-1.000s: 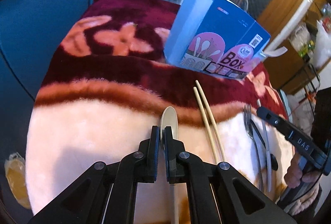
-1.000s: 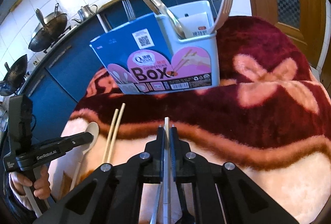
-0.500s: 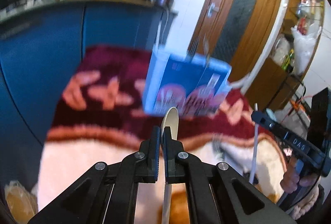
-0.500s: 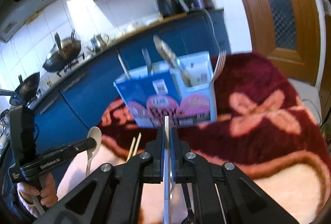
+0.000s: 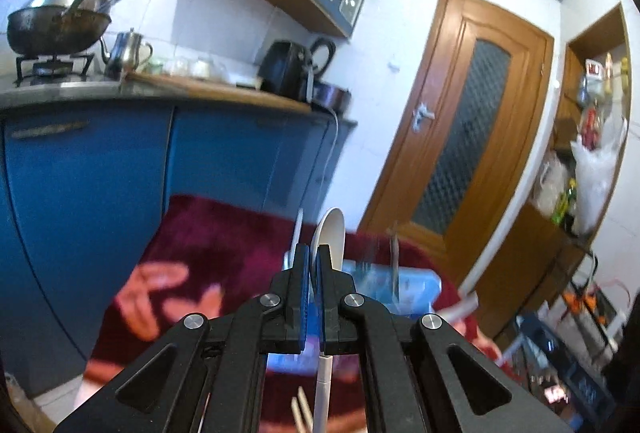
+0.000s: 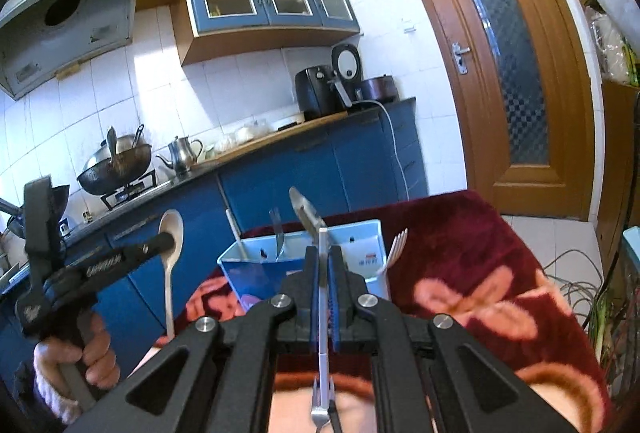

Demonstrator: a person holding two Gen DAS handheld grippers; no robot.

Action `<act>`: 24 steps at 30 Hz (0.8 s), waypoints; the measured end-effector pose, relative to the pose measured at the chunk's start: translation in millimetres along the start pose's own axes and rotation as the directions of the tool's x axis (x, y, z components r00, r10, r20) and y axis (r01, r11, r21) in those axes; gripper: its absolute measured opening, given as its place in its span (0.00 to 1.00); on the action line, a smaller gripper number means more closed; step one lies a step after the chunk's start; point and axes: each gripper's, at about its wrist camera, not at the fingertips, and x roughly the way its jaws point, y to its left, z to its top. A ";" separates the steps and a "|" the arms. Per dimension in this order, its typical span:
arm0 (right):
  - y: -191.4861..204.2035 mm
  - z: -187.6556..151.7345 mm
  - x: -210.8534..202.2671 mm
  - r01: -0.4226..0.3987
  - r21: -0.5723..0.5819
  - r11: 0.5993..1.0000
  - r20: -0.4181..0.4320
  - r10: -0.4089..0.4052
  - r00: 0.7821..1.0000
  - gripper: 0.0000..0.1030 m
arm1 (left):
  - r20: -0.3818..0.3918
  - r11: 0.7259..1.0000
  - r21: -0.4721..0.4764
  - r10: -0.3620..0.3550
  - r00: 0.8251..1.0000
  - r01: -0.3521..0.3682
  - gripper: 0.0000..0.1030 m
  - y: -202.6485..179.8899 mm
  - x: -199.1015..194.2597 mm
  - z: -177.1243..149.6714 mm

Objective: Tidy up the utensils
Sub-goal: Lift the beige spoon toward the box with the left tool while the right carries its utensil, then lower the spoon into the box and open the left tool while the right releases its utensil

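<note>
both hand-held grippers are higher than a second ago, and the spoon and fork have left the blanket. the left hand-held gripper [image 5: 313,265] is pinching a pale spoon [image 5: 331,233], smooth and long. its round bowl points up and its handle hangs down. the right hand-held gripper [image 6: 323,265] is pinching a shiny metal fork [image 6: 322,321]. the fork stands up and down, with its prongs at the bottom. both now hang in the air over the fuzzy red blanket [image 6: 460,233] with pink flowers. the light blue utensil box [image 6: 360,237] sits on the blanket just past the grippers, and it already holds a white fork [image 6: 396,245] and other tools. two thin chopsticks [image 5: 301,413] lie below.
</note>
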 end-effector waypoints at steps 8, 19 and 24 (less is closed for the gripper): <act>-7.4 9.7 1.8 0.024 -0.017 1.000 0.024 -0.024 0.999 0.06 | 0.153 0.998 -0.031 0.066 0.986 -0.062 0.03 -0.4 20.8 35.0; -5.8 42.7 2.1 0.041 -0.057 0.998 0.097 -0.035 0.995 0.06 | 0.315 0.990 -0.082 0.137 0.939 -0.117 0.03 1.6 38.7 46.6; -3.7 61.3 4.4 0.043 -0.051 0.998 0.151 -0.035 0.988 0.06 | 0.357 0.987 -0.091 0.160 0.920 -0.136 0.03 2.1 43.0 39.6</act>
